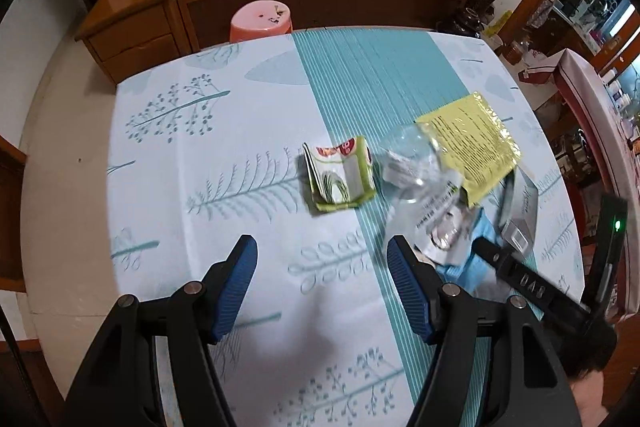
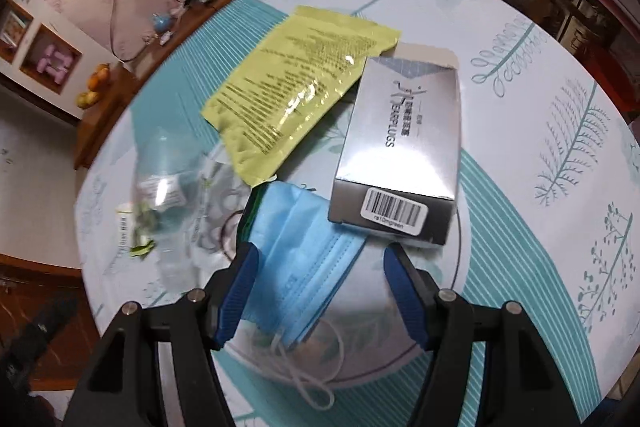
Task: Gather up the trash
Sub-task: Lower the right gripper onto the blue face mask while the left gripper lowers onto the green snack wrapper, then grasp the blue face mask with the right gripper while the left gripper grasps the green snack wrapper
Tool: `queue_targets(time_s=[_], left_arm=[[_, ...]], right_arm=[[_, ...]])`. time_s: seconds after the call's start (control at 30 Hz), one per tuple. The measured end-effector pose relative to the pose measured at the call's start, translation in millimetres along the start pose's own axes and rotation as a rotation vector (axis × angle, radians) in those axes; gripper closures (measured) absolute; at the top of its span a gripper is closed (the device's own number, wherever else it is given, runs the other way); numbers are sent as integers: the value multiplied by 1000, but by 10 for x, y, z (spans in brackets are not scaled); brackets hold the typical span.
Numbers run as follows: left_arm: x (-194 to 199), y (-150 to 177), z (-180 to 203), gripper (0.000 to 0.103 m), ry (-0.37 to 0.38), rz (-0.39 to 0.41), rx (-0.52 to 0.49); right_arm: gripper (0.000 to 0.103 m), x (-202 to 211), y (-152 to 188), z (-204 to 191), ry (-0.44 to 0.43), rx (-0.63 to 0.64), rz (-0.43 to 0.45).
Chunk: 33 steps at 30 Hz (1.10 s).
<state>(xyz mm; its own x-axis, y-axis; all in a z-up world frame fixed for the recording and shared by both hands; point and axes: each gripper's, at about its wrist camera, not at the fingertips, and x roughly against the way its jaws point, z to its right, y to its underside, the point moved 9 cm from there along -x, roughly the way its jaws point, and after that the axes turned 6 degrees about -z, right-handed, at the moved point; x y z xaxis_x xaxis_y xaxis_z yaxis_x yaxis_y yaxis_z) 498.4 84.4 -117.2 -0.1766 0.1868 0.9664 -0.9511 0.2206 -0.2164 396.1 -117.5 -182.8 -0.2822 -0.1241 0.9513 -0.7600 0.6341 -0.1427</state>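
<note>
Both tongs are spread wide and holding nothing. The right tongs (image 2: 320,291) hang low over a pile of rubbish heaped on a pale plate (image 2: 452,307) near the right edge of the tabletop (image 1: 240,147). On that plate a blue face mask (image 2: 296,259) lies crumpled, its white ear loop trailing off the near rim, and it sits right between the two blue fingers, so it looks like the likeliest next catch. Touching the mask's far side, a silver earplug box (image 2: 400,147) rests with its barcode end towards the camera, just ahead of the right-hand finger. A yellow foil pouch (image 2: 296,87) lies behind it, one corner tucked under the box, and a clear plastic wrapper (image 2: 168,179), blurred here, spills off the left of the heap. It seems the rubbish has been gathered on the plate to keep it in one spot for collecting. Over to the left tongs (image 1: 322,291): they hover above bare cloth towards the near edge, with nothing between the fingers. A green and white folded packet (image 1: 340,175) lies alone nearer the middle of the tabletop, well ahead of them and apart from the heap, looking like the natural target for that side. The clear wrapper sits just beyond the right finger.
</note>
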Motion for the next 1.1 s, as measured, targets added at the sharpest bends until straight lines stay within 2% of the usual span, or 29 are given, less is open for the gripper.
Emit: queue_targets(time_s=[0.1, 0.2, 0.3, 0.43, 0.73, 1.03, 1.1], left_arm=[[-163, -105, -32, 37, 6, -17, 4], [-314, -188, -67, 37, 13, -36, 14], [-441, -241, -77, 37, 29, -58, 27], [-575, -312, -44, 37, 64, -78, 42], [-790, -412, 103, 37, 60, -105, 11], [-961, -462, 182, 37, 40, -130, 6], [-976, -498, 213, 39, 25, -111, 2]], right_arm=[[40, -44, 5, -75, 28, 51, 18], [53, -57, 17, -136, 79, 108, 46], [77, -48, 21, -118, 120, 144, 65], [85, -29, 25, -52, 76, 130, 52], [89, -12, 117, 53, 21, 75, 17], [90, 47, 228, 191, 20, 58, 9], [90, 43, 210, 179, 19, 56, 11]])
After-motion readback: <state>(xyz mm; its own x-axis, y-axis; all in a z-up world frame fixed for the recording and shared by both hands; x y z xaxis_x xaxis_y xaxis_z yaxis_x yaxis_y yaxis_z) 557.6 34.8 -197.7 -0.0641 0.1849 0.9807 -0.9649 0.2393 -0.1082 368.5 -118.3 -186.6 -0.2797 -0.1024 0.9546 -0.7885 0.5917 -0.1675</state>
